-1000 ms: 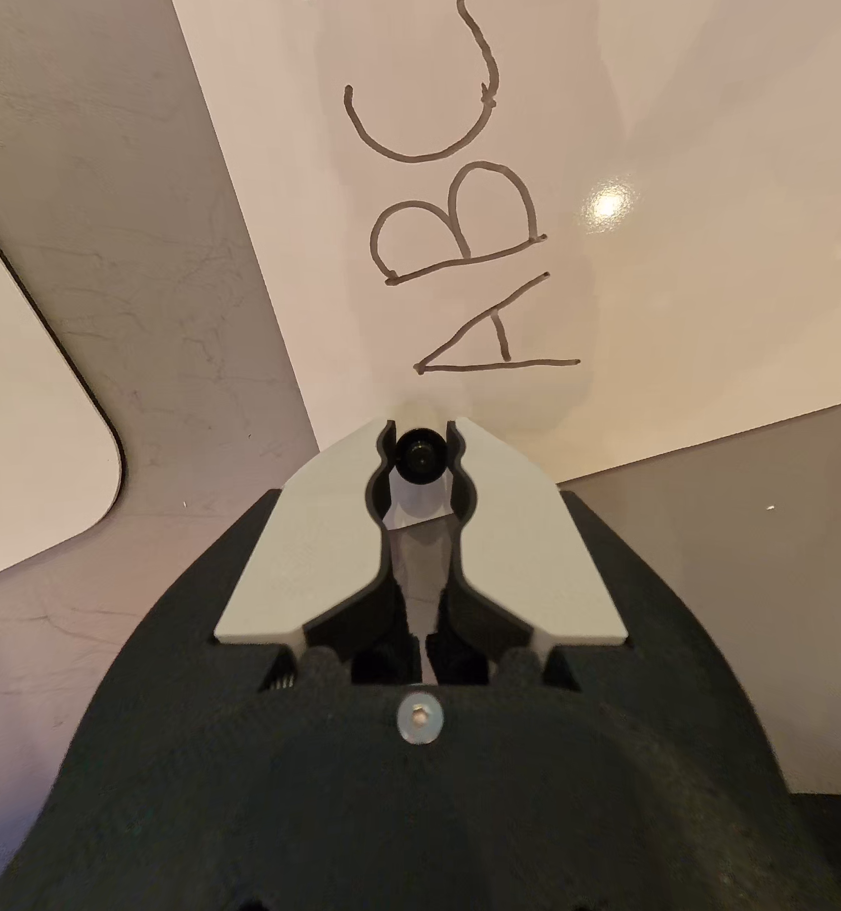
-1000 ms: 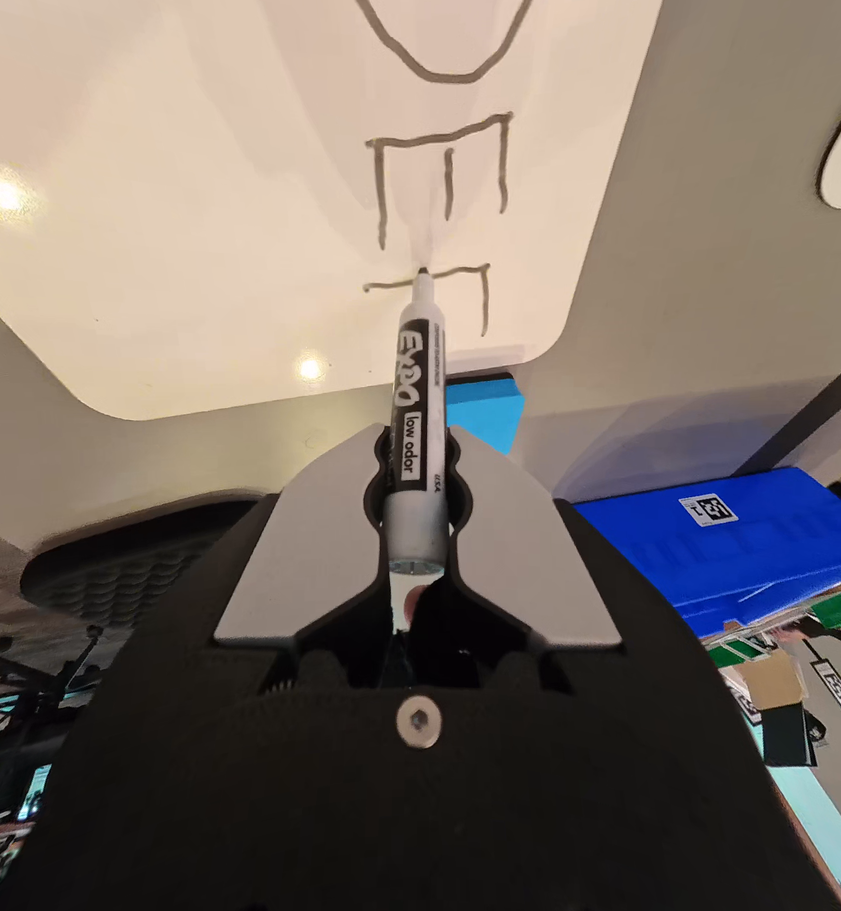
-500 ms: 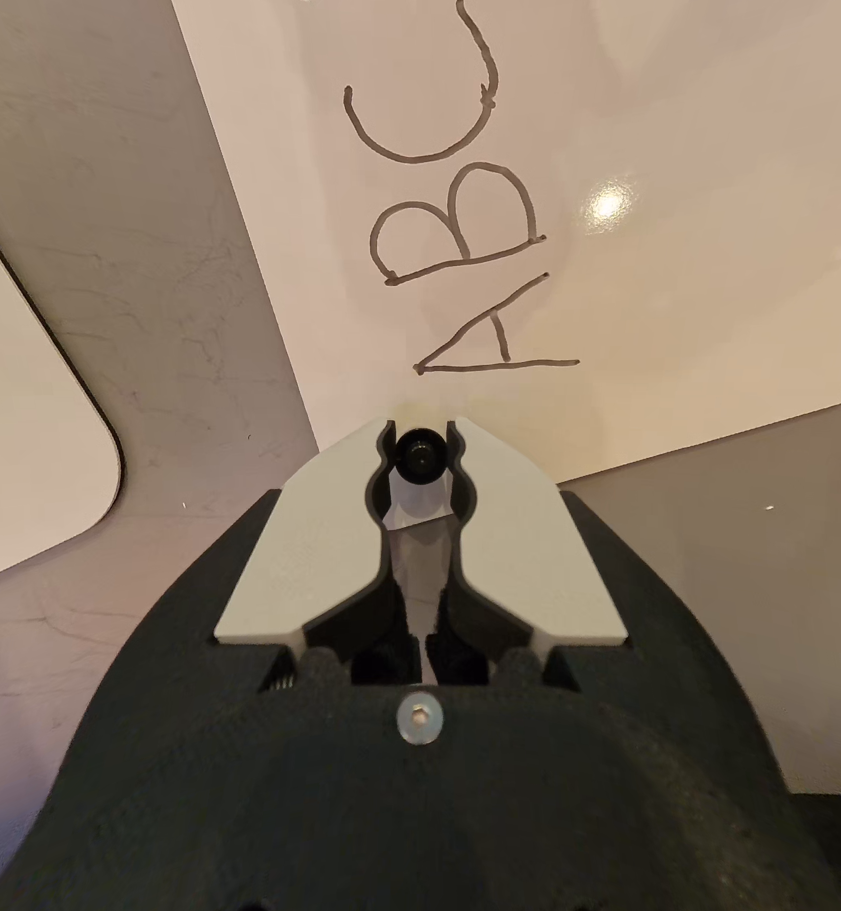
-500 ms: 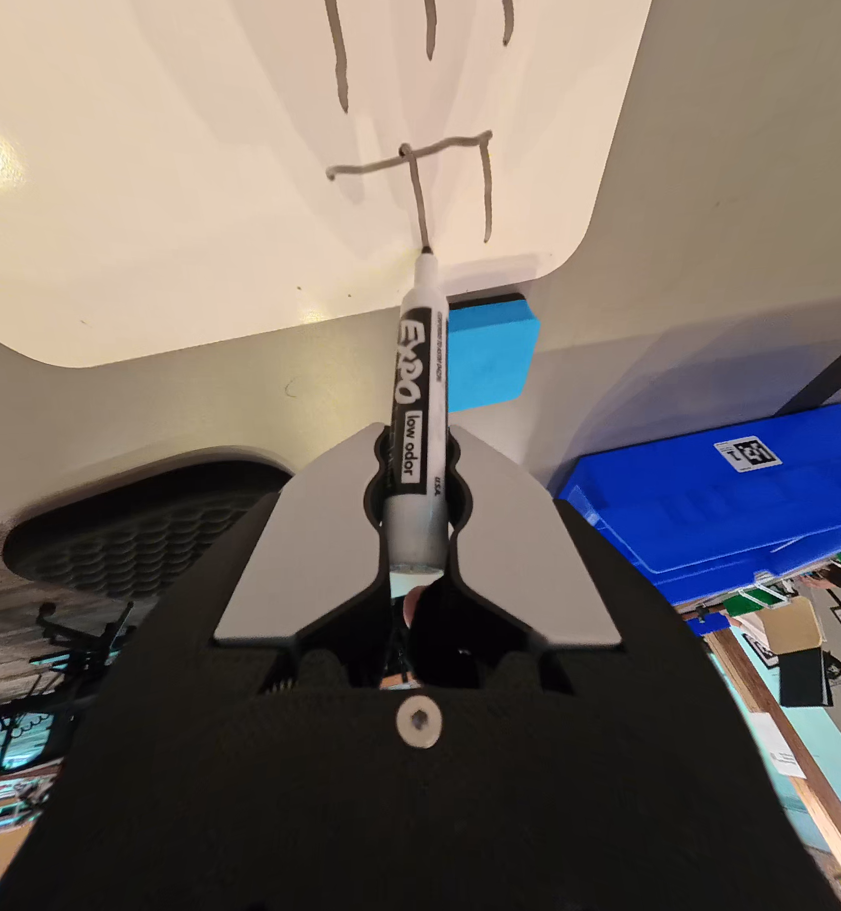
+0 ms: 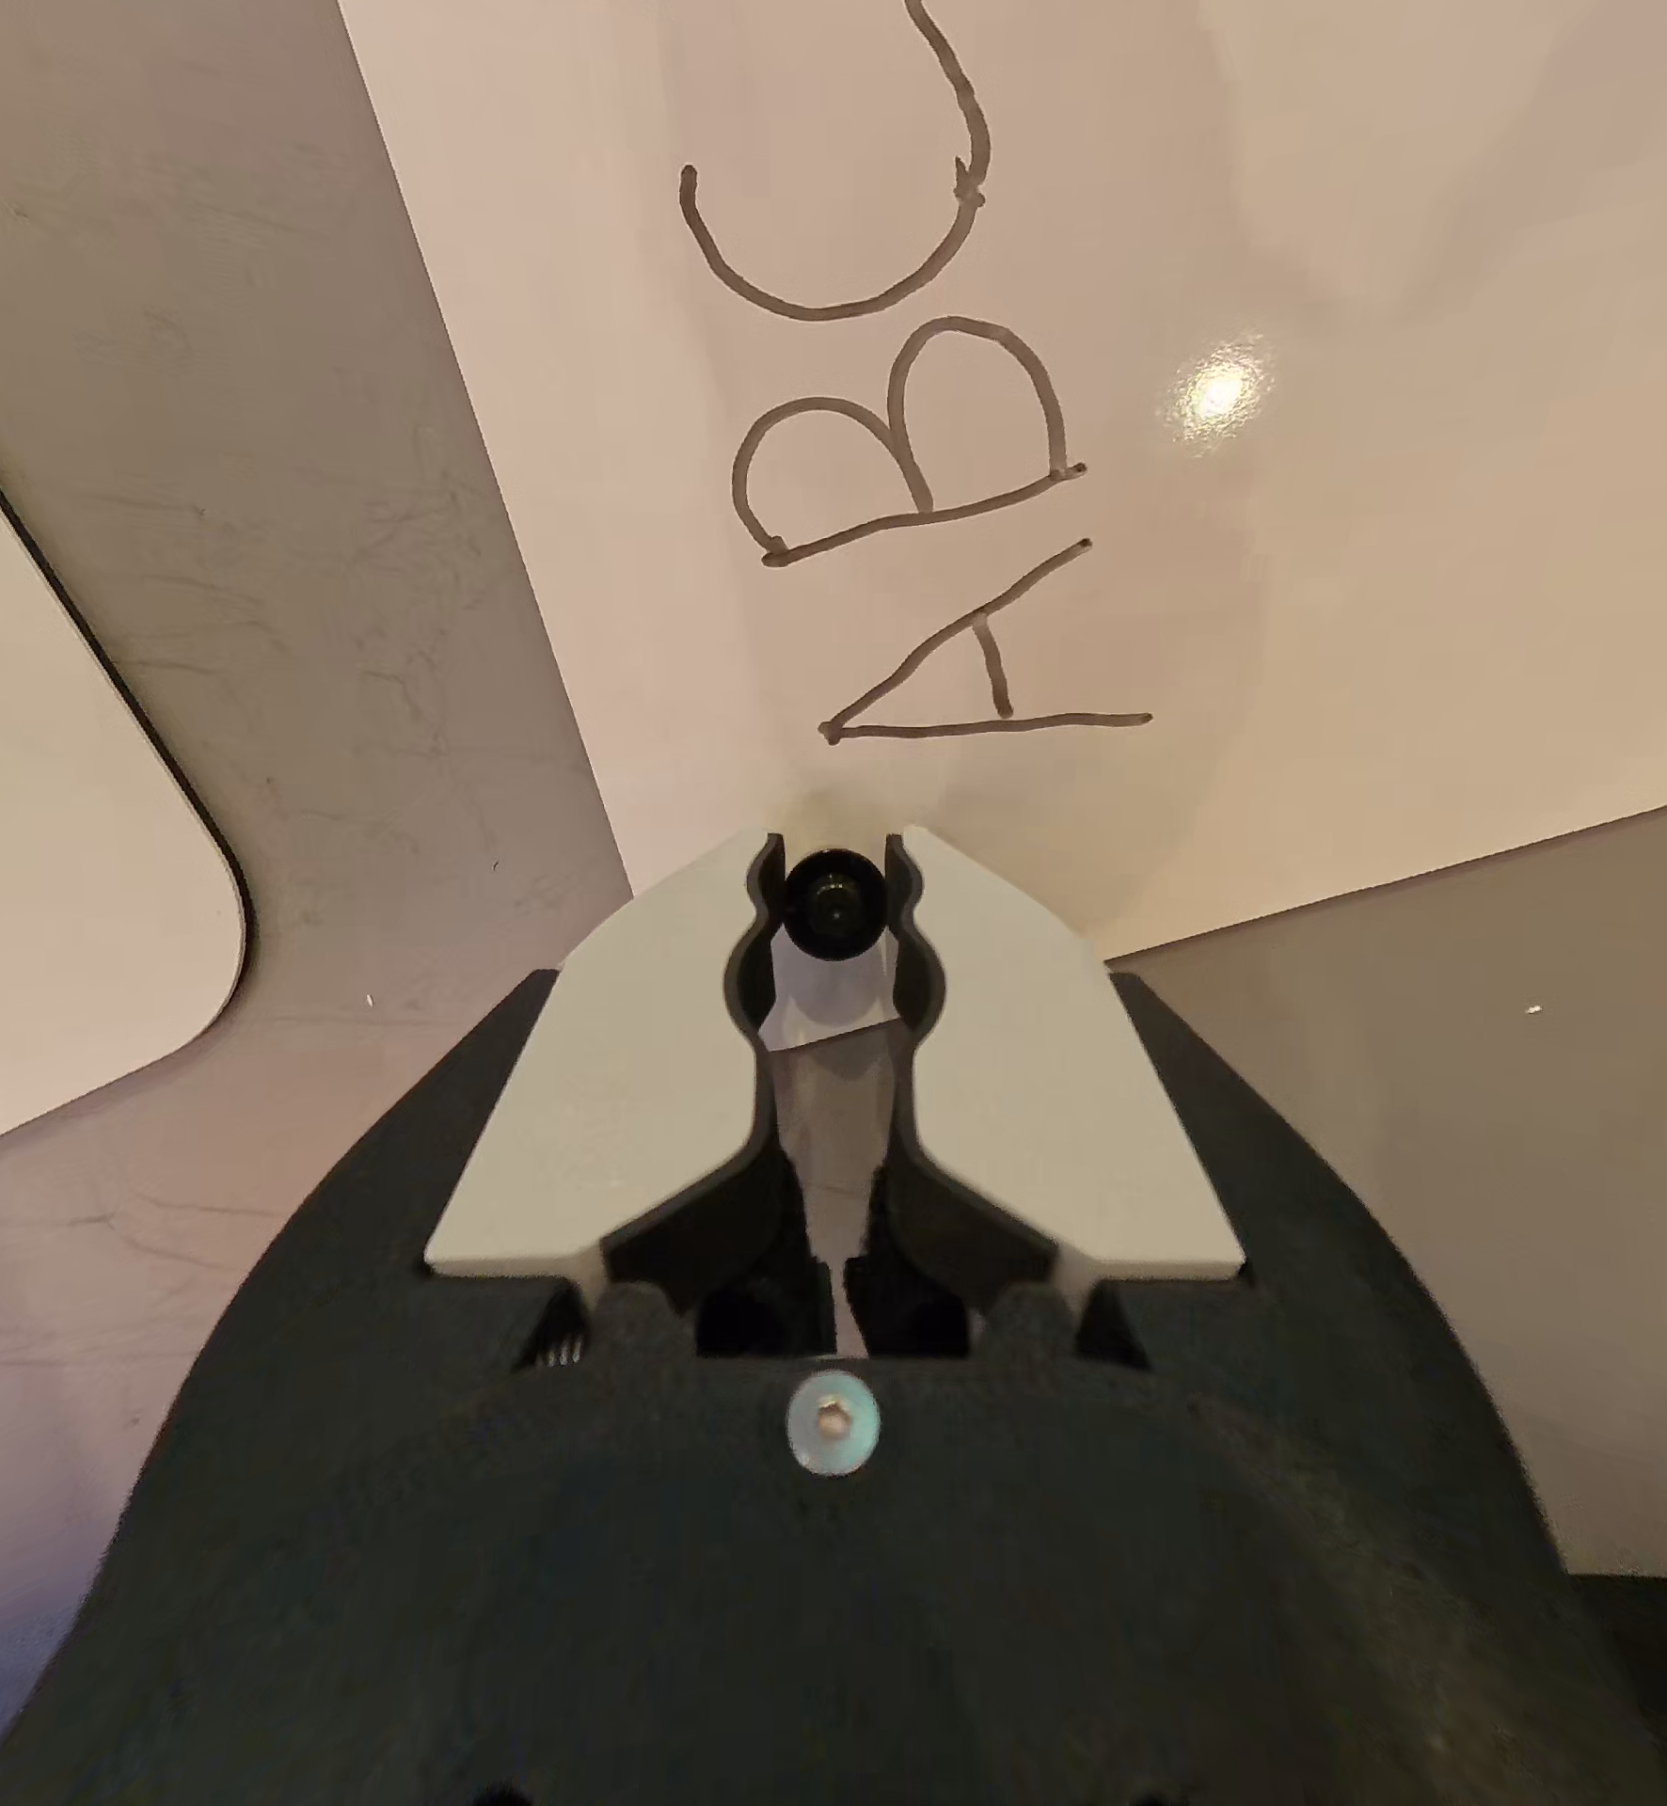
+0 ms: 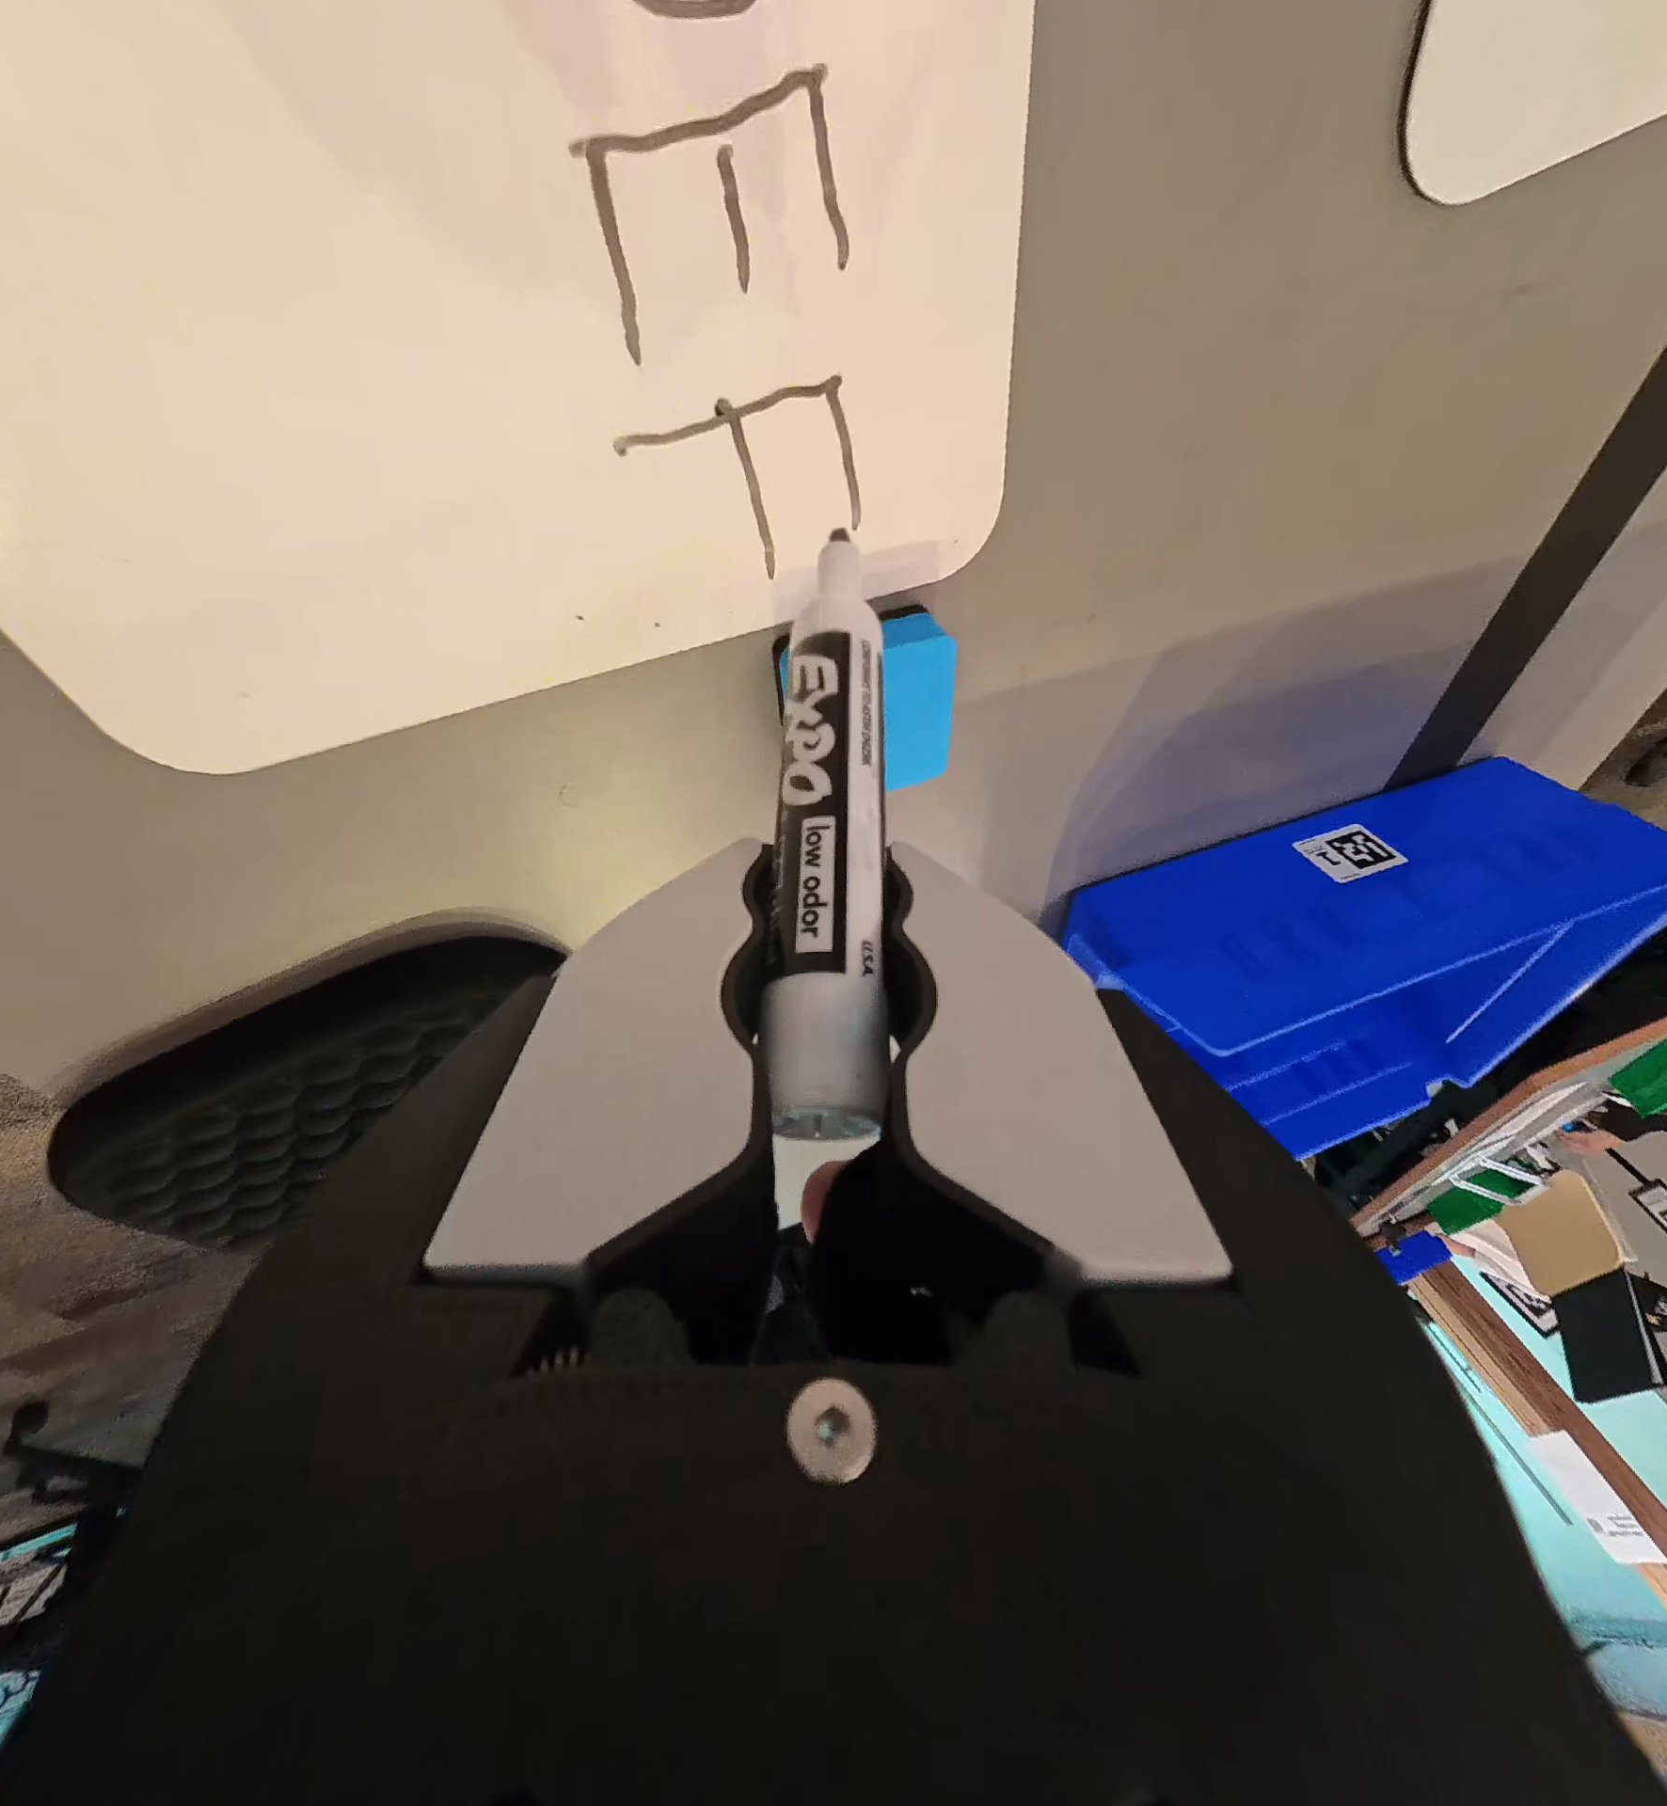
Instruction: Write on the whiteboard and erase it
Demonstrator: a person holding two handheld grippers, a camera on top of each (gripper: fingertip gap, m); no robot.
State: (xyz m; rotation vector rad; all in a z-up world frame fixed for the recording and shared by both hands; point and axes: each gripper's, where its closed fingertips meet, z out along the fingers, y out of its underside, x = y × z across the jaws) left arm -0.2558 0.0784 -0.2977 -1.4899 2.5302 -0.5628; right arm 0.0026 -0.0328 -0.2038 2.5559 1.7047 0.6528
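My right gripper (image 6: 825,870) is shut on a black-and-white dry-erase marker (image 6: 825,782) that points forward at the whiteboard (image 6: 321,391). The marker's tip (image 6: 839,537) is at the lower end of the last dark drawn mark (image 6: 781,459), near the board's corner. My left gripper (image 5: 830,842) is shut on a small round black marker cap (image 5: 830,909), seen end-on between its pads. It is held close to the whiteboard (image 5: 1348,606), just below other drawn marks (image 5: 908,489). A blue eraser (image 6: 918,704) sticks to the wall just under the board's corner, behind the marker.
A blue plastic bin (image 6: 1396,958) lies to the right below the board. A dark mesh chair back (image 6: 272,1075) is at the lower left. A second white board (image 5: 38,782) hangs to the left, and another board's corner (image 6: 1572,88) shows at the upper right. The grippers' ends are close to 30 centimeters from one another. My right gripper is the nearer one to the blue eraser (image 6: 918,704): about 9 centimeters, against 30 centimeters.
The right gripper moved the marker along the last mark, adding a stroke down from its bar, and the tip now sits by the outer stroke's end. The left gripper has not moved.
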